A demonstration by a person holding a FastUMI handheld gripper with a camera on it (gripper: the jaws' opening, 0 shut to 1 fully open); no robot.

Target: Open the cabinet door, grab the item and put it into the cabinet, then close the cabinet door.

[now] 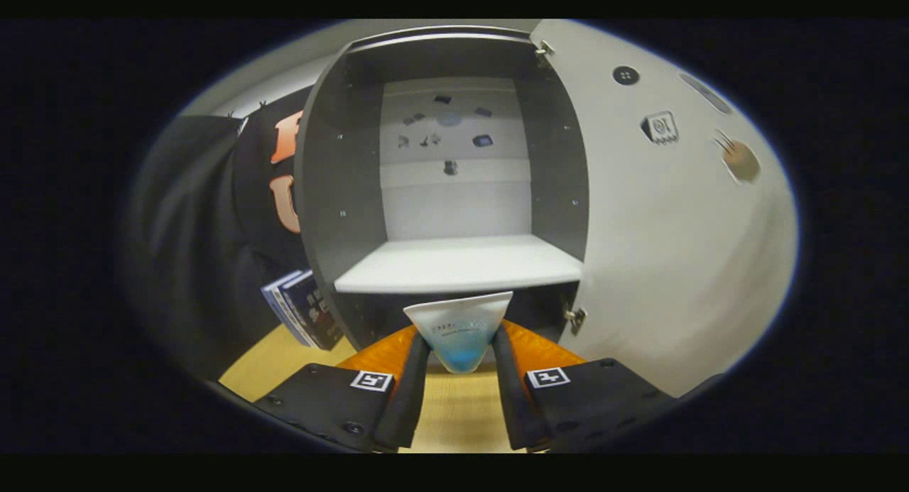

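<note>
My gripper (459, 339) is shut on a white and blue tube (458, 329), whose flat crimped end points toward the cabinet. Both fingers press on its sides. Straight ahead stands the dark cabinet (323, 194) with its door (660, 229) swung open to the right. A white shelf (458, 265) sits inside at about the tube's height, just beyond it. The back wall of the cabinet is pale with several small dark marks on it.
A blue and white box (302, 307) leans against the cabinet's left side on the wooden tabletop (284, 357). Black cloth hangs at the left. The open door carries two hinges (574, 318) and a few stickers on its inner face.
</note>
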